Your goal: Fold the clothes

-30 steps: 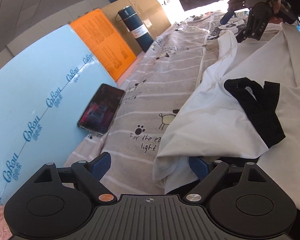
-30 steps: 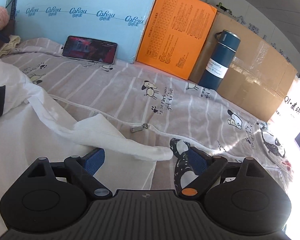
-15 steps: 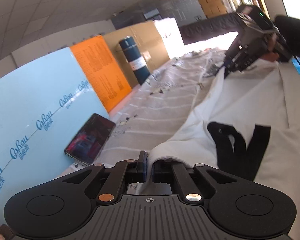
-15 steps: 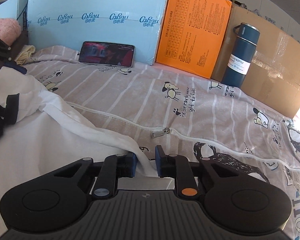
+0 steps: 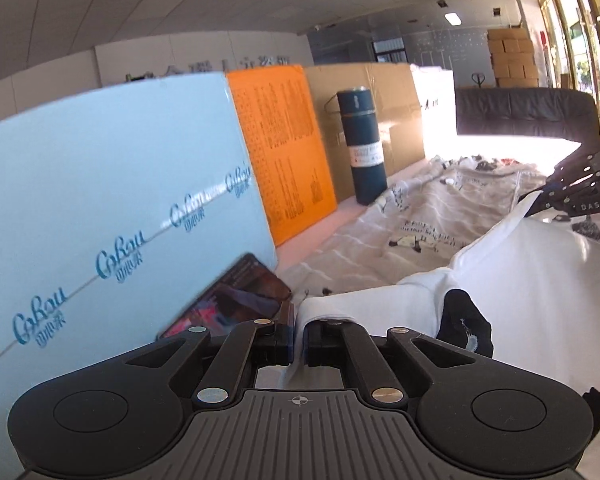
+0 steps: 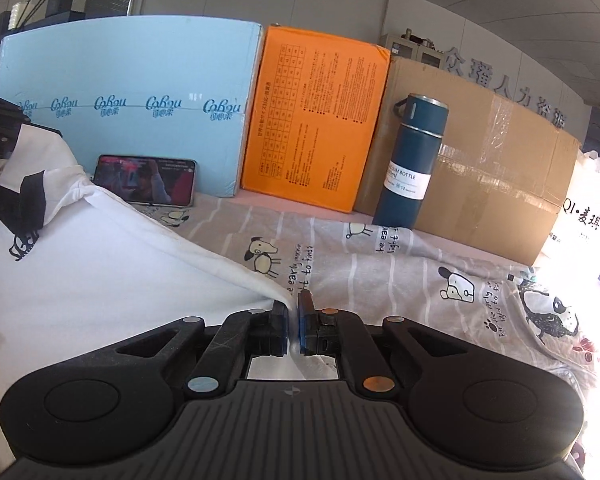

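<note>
**Holding a white shirt by two edges above the bed**

Looking along the left gripper (image 5: pixel 298 338), we find its fingers pressed together on a fold of the white shirt (image 5: pixel 512 280). The cloth runs away to the right of the fingers, with a black trim piece (image 5: pixel 466 322) just right of them. A phone (image 5: pixel 228 300) leans just left of the fingers, and a blue bottle (image 5: pixel 364 148) stands far ahead. The other gripper shows at the far right, on the same cloth.

Turning to the right gripper (image 6: pixel 293 326), we see its fingers likewise clamped on a corner of the shirt, which stretches taut to the left, off the patterned sheet (image 6: pixel 380 280). We judge that both grips keep the cloth stretched and lifted so it can be laid over cleanly.
</note>
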`<action>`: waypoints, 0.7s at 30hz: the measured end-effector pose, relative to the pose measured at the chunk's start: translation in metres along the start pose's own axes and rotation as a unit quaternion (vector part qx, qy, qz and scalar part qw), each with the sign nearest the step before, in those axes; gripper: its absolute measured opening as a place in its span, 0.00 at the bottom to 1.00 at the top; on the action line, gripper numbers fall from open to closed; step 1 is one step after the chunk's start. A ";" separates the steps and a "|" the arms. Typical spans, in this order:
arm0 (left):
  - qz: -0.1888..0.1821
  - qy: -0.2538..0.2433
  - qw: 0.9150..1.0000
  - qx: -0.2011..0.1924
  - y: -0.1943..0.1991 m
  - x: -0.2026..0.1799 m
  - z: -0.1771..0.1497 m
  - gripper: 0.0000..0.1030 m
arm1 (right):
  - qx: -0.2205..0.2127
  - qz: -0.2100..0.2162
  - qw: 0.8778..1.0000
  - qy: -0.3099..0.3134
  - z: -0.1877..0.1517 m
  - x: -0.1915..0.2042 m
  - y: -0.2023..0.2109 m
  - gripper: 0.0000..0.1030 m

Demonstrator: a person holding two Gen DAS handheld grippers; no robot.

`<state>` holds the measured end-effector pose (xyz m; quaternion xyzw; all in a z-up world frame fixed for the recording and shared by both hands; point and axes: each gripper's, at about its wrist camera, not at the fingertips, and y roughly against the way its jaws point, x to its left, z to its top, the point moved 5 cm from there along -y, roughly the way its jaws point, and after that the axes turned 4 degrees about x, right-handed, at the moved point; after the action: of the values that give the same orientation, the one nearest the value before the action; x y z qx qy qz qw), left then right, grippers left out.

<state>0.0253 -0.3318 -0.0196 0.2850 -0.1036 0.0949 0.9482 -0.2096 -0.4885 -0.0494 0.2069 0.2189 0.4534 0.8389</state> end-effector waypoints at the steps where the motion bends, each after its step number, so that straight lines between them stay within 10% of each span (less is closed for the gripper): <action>1: 0.004 -0.004 1.000 0.022 -0.012 -0.003 -0.005 0.11 | 0.014 -0.001 1.000 0.000 -0.005 -0.001 -0.007 0.05; 5: 0.024 0.015 0.997 0.075 -0.034 0.007 -0.031 0.24 | 0.065 -0.014 0.998 -0.003 -0.027 -0.004 -0.032 0.17; 9: 0.049 0.028 0.996 0.073 -0.004 0.011 -0.048 0.56 | 0.077 -0.030 0.996 -0.035 -0.042 -0.020 -0.030 0.39; 18: 0.104 0.056 0.991 0.070 0.064 0.019 -0.085 0.67 | -0.013 -0.035 0.999 -0.027 -0.012 0.012 0.034 0.62; 21: 0.122 0.021 0.988 0.090 0.071 0.008 -0.100 0.71 | -0.028 0.024 0.998 -0.055 0.004 0.050 0.039 0.67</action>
<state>0.0297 -0.2161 -0.0624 0.3528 -0.1087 0.2243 0.9019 -0.2086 -0.4269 -0.0343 0.2133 0.1544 0.4672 0.8440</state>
